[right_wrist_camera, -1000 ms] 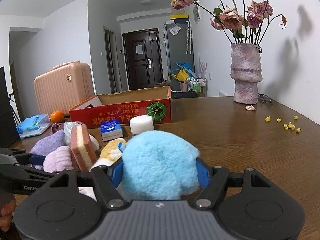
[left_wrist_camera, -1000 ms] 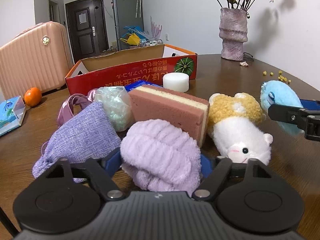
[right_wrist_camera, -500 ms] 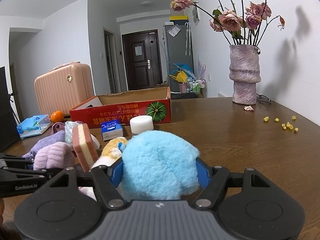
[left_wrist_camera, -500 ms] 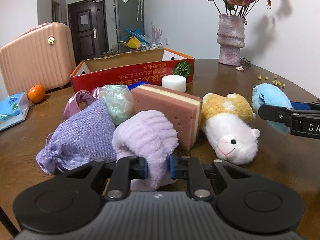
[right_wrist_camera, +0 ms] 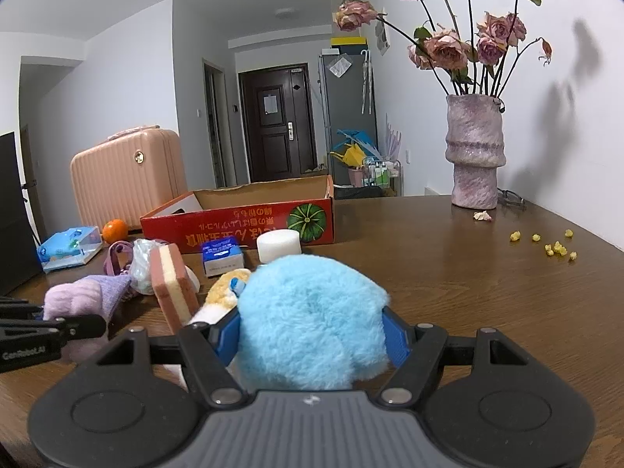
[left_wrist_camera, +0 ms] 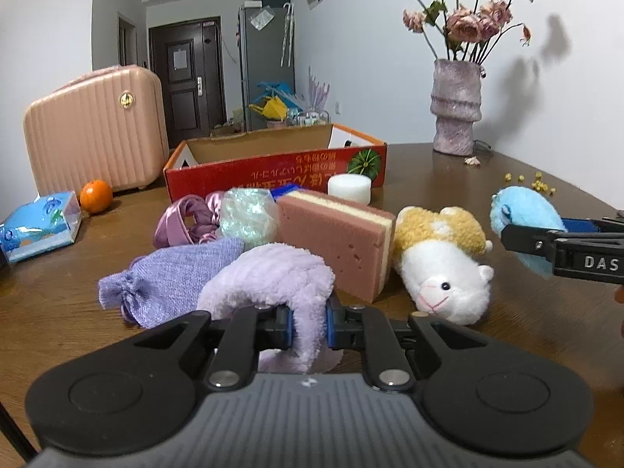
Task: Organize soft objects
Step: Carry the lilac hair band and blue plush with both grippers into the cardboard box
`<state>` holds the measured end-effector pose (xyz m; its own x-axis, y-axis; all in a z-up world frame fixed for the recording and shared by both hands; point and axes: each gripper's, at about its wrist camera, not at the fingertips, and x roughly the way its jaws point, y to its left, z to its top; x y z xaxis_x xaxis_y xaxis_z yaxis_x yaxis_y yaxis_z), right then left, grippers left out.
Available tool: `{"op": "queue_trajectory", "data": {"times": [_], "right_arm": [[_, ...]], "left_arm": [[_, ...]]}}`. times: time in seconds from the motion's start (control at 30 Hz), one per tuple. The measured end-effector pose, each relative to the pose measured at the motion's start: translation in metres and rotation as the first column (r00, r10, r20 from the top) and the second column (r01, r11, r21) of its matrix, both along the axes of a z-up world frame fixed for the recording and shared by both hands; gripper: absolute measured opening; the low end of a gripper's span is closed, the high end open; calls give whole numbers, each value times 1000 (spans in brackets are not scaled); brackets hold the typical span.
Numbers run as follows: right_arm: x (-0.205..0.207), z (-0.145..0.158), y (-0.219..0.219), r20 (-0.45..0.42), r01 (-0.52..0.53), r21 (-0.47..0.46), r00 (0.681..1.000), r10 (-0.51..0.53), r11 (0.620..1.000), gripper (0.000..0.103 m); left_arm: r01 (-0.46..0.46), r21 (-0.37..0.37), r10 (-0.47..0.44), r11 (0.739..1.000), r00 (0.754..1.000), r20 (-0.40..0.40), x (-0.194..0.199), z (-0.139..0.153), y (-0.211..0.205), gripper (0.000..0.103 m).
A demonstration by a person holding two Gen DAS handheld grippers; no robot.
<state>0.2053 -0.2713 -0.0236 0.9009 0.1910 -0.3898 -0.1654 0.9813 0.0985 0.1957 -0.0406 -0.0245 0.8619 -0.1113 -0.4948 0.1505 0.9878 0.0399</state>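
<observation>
My left gripper (left_wrist_camera: pixel 308 325) is shut on a fluffy lilac cloth (left_wrist_camera: pixel 273 277), pinched tight between its blue pads and lifted a little off the table. Behind the cloth lie a purple knit pouch (left_wrist_camera: pixel 175 280), a pink and cream sponge (left_wrist_camera: pixel 335 234), a shiny clear bag (left_wrist_camera: pixel 247 214) and a white and yellow plush animal (left_wrist_camera: pixel 440 261). My right gripper (right_wrist_camera: pixel 310 335) is shut on a fluffy blue plush (right_wrist_camera: pixel 312 319), which fills the space between its pads. The red cardboard box (left_wrist_camera: pixel 273 171) stands open behind the pile.
A pink suitcase (left_wrist_camera: pixel 93 132), an orange (left_wrist_camera: pixel 95 195) and a tissue pack (left_wrist_camera: pixel 37 226) stand at the left. A white foam cylinder (left_wrist_camera: pixel 349 187) and a small blue box (right_wrist_camera: pixel 222 253) sit before the red box. A vase of dried roses (right_wrist_camera: pixel 474 156) stands far right, with yellow bits (right_wrist_camera: pixel 553 247) scattered nearby.
My left gripper closed on the lilac cloth, squeezing it thin, and drew it back and slightly up from the pile. The right gripper kept still with the blue plush.
</observation>
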Motion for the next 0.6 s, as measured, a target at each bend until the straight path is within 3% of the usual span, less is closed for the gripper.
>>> {"op": "queue_trajectory", "data": {"times": [0.6], "right_arm": [[-3,23,11,52,-16,-28,998,17,999,70]], "left_arm": [[32,-33,-27,999,991,130,-23,39,4,15]]}}
